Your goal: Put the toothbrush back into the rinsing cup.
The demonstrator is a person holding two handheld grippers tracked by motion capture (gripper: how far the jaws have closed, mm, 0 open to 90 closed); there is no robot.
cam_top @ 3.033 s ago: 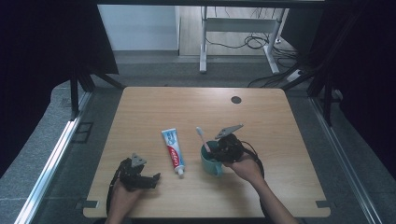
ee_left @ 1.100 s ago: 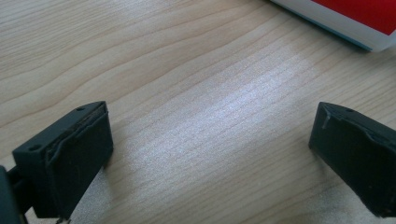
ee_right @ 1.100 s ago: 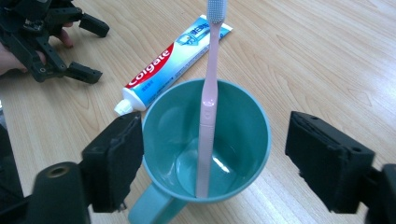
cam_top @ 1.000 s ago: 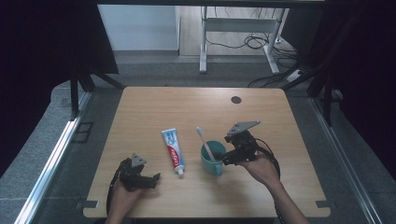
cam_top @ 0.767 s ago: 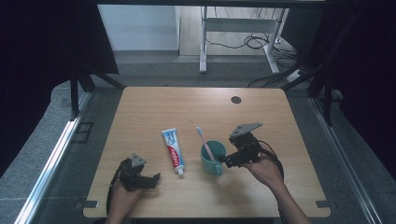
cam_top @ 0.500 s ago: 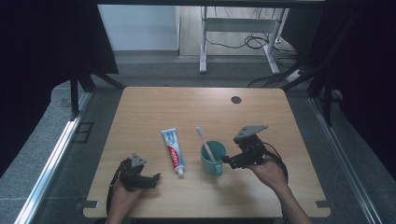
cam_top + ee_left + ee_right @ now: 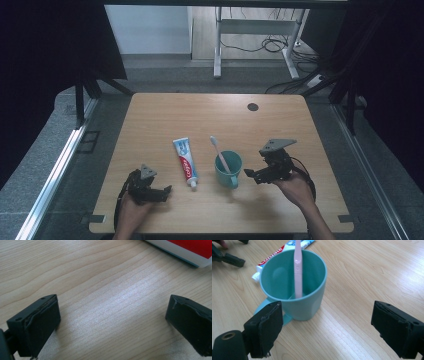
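Observation:
A teal cup (image 7: 223, 178) (image 7: 305, 307) stands upright near the table's front middle. A pink toothbrush (image 7: 218, 149) (image 7: 298, 270) leans inside it. To its left lies a white and red toothpaste tube (image 7: 185, 163) (image 7: 279, 253), flat on the wood. My right gripper (image 7: 252, 175) (image 7: 327, 322) is just right of the cup, pointing at it. It is open and its jaws have just been opening, with nothing between them and the cup beyond the tips. My left gripper (image 7: 163, 192) (image 7: 112, 320) rests open on the table at the front left, over bare wood.
The wooden table (image 7: 280, 125) has a dark round hole (image 7: 252, 106) at the back right. Beyond its far edge stand white desk legs (image 7: 217, 50) and cables (image 7: 270, 45) on the floor. Dark curtains hang on both sides.
My right gripper has drawn back from above the cup to its right and sunk lower. The cup, toothbrush, toothpaste and left gripper have not moved.

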